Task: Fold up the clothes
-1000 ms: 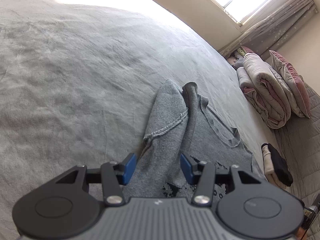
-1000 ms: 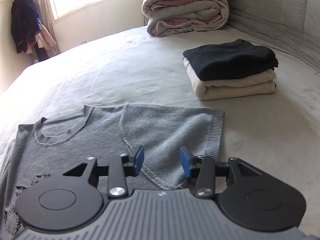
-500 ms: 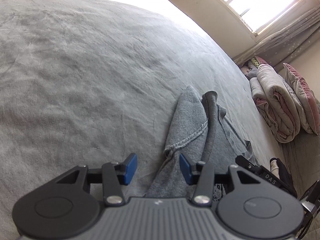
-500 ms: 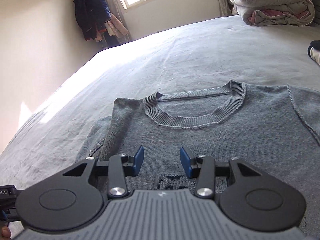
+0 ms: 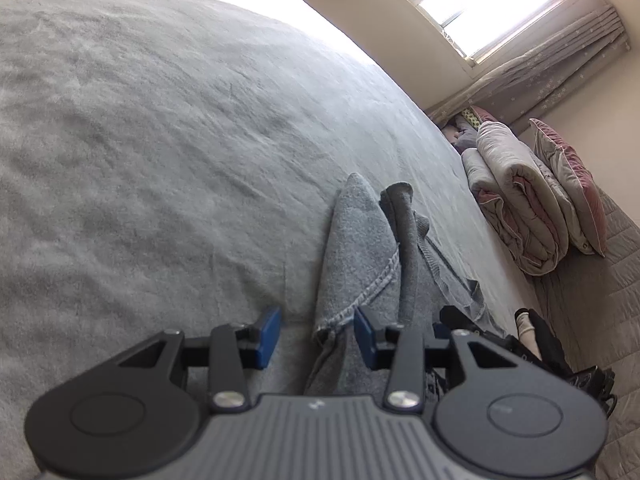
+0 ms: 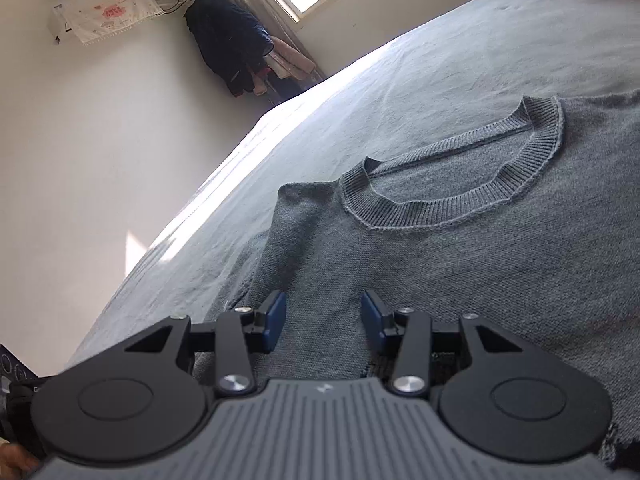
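Observation:
A grey knit sweater (image 6: 480, 280) lies face up on the bed, its ribbed collar (image 6: 460, 184) toward the window. My right gripper (image 6: 325, 322) hovers low over the sweater's shoulder area, open, with flat fabric beneath it and nothing pinched. In the left wrist view the sweater's bunched sleeve (image 5: 360, 256) runs away from me. My left gripper (image 5: 318, 336) straddles the sleeve's seamed edge. Its jaws are closing; the fabric touches the right pad (image 5: 366, 338), while the left pad (image 5: 270, 336) stands clear over the bedcover.
The grey bedcover (image 5: 160, 160) spreads wide to the left. A rolled duvet (image 5: 516, 208) and a pillow (image 5: 568, 184) lie at the headboard, with a folded black and cream stack (image 5: 536, 336) near them. A dark jacket (image 6: 228, 44) hangs in the room's corner.
My right gripper swung left from the hem side and the folded stack to the collar and shoulder. My left gripper slid left and down to the sleeve's edge, its jaws narrowing slightly.

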The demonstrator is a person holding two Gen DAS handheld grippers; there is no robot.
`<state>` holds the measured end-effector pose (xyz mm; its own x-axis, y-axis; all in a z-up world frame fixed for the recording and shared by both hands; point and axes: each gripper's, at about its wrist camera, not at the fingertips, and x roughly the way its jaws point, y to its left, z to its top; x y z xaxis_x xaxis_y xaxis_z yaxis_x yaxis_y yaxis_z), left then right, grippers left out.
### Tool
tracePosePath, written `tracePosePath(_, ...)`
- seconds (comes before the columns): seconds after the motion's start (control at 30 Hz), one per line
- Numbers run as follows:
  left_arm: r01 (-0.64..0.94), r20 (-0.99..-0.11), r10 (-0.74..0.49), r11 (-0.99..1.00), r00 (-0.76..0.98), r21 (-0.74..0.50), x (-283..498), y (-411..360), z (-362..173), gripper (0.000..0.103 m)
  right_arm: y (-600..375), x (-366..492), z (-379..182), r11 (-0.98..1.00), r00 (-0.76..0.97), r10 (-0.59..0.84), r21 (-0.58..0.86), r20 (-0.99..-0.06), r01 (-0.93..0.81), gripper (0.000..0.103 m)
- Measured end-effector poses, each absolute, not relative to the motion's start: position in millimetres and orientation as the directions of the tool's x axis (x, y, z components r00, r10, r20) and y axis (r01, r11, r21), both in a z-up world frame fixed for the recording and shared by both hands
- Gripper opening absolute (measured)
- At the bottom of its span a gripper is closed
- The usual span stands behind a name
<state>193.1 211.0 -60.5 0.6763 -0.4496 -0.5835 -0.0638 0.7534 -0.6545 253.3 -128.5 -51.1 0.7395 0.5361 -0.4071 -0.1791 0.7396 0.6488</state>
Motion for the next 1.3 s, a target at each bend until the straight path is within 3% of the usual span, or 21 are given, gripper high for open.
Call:
tracePosePath(0.17, -0.063, -0.584, -0.462, 0.746, 0.667, -0.662, 224, 195, -60, 0.037, -134, 248, -46, 0.73, 0.739, 0.537, 0.663, -0.407, -0.165, 0.044)
tracePosePath(0.2, -0.058, -0.594, -0.449, 0.764, 0.668, -0.643, 227, 190, -57, 0.028, -133, 246, -44, 0.735, 0.74, 0.534, 0.657, -0.409, -0.167, 0.044)
tracePosePath(0.23, -0.053, -0.603, -0.435, 0.781, 0.669, -0.622, 229, 184, -54, 0.007, -132, 245, -44, 0.738, 0.74, 0.533, 0.653, -0.411, -0.169, 0.044)
tracePosePath(0.3, -0.015, -0.6, -0.408, 0.819, 0.688, -0.574, 228, 172, -44, 0.005, -132, 244, -43, 0.739, 0.74, 0.532, 0.652, -0.412, -0.168, 0.044)
tracePosePath(0.4, 0.116, -0.551, -0.405, 0.867, 0.729, -0.484, 214, 150, -20, 0.005, -135, 243, -40, 0.743, 0.748, 0.517, 0.652, -0.417, -0.15, 0.044)
tracePosePath(0.5, 0.268, -0.52, -0.486, 0.857, 0.703, -0.44, 204, 128, -7, 0.005, -138, 241, -37, 0.748, 0.757, 0.499, 0.651, -0.423, -0.129, 0.044)
tracePosePath(0.6, 0.427, -0.492, -0.655, 0.752, 0.573, -0.503, 202, 111, -8, 0.006, -144, 240, -35, 0.761, 0.772, 0.468, 0.64, -0.431, -0.104, 0.044)
tracePosePath(0.67, 0.478, -0.481, -0.702, 0.711, 0.525, -0.516, 198, 105, -9, 0.008, -148, 239, -34, 0.76, 0.779, 0.455, 0.643, -0.431, -0.088, 0.044)
tracePosePath(0.73, 0.494, -0.49, -0.702, 0.712, 0.517, -0.499, 196, 103, -10, 0.016, -153, 238, -34, 0.754, 0.784, 0.45, 0.652, -0.429, -0.076, 0.044)
tracePosePath(0.87, 0.457, -0.519, -0.674, 0.738, 0.525, -0.497, 197, 113, -10, 0.018, -154, 238, -30, 0.757, 0.79, 0.437, 0.65, -0.431, -0.064, 0.044)
tracePosePath(1.0, 0.385, -0.527, -0.637, 0.766, 0.563, -0.515, 196, 131, -15, 0.03, -154, 238, -26, 0.758, 0.782, 0.456, 0.646, -0.425, -0.091, 0.047)
tracePosePath(1.17, 0.354, -0.535, -0.644, 0.757, 0.547, -0.55, 195, 124, -31, 0.03, -152, 239, -12, 0.661, 0.736, 0.601, 0.711, -0.312, -0.238, 0.047)
tracePosePath(1.3, 0.414, -0.519, -0.665, 0.744, 0.538, -0.525, 197, 95, -34, 0.033, -157, 237, -4, 0.636, 0.716, 0.639, 0.717, -0.281, -0.285, 0.047)
